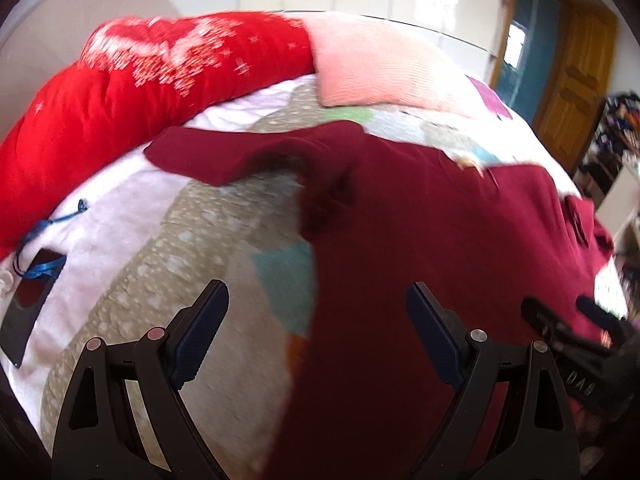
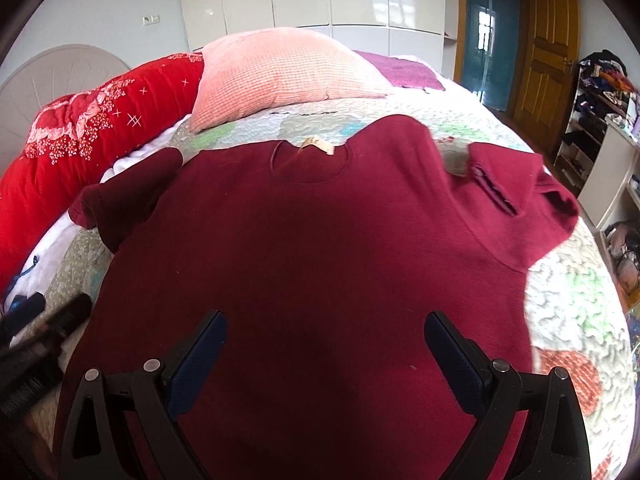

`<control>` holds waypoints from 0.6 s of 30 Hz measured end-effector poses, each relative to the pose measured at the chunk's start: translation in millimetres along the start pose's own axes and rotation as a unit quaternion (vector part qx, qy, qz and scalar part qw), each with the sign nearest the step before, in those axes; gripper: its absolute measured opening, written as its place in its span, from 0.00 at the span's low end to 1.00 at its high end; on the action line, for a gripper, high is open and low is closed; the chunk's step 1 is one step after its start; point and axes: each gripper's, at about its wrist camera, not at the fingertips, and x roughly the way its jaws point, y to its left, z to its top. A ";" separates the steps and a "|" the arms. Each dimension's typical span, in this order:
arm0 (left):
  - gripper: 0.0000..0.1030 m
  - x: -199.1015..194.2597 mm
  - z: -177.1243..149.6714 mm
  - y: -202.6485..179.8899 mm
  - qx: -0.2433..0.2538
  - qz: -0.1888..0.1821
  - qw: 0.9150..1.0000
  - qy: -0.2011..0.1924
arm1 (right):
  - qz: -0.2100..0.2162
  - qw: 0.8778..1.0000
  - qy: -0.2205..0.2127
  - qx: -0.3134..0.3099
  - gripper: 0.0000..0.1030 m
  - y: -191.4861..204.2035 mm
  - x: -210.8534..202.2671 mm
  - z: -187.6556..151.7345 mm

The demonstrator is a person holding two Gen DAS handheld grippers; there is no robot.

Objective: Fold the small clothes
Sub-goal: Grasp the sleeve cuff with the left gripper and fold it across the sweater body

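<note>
A dark red short-sleeved shirt [image 2: 312, 248] lies spread flat on the quilted bed, collar and tag [image 2: 316, 146] at the far side. Its left sleeve [image 2: 116, 204] is bunched; its right sleeve [image 2: 516, 196] is creased. My right gripper [image 2: 325, 322] is open and empty, hovering over the shirt's lower middle. My left gripper [image 1: 318, 292] is open and empty over the shirt's left edge [image 1: 420, 264], where shirt meets quilt. The left sleeve [image 1: 224, 152] reaches away to the upper left. The right gripper [image 1: 568, 312] shows at the right edge of the left wrist view.
A pink pillow [image 2: 284, 72] and a red floral bolster [image 2: 80, 128] lie at the bed's head. A dark phone-like object with blue cord [image 1: 28, 300] lies on the quilt [image 1: 192, 264] at left. A wooden door [image 2: 548, 48] and cluttered shelves [image 2: 600, 92] stand to the right.
</note>
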 end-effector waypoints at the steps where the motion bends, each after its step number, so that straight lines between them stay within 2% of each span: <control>1: 0.88 5.3 7.8 12.3 -0.015 -0.002 1.000 0.009 | 0.002 1.000 0.000 -0.003 0.95 3.9 4.7 2.6; 5: 0.88 19.3 32.5 60.2 -0.074 0.011 0.997 0.002 | 0.006 1.000 -0.006 -0.020 0.95 15.9 15.9 10.9; 7: 0.88 28.9 47.8 89.3 -0.103 0.028 0.994 -0.009 | 0.005 1.000 -0.006 -0.024 0.95 20.0 22.0 14.9; 10: 0.88 50.1 68.4 126.4 -0.143 0.049 0.988 -0.003 | 0.009 1.000 -0.003 -0.020 0.95 21.2 30.4 17.7; 14: 0.77 89.1 92.6 176.1 -0.229 0.057 0.972 0.011 | 0.017 1.000 0.009 -0.018 0.95 23.1 40.7 15.3; 16: 0.77 108.1 101.4 191.3 -0.258 0.066 0.964 0.015 | 0.019 0.999 0.018 -0.021 0.95 24.3 46.2 14.5; 18: 0.77 129.5 107.7 196.9 -0.266 0.073 0.961 0.031 | 0.020 0.999 0.023 -0.021 0.95 23.8 49.3 13.8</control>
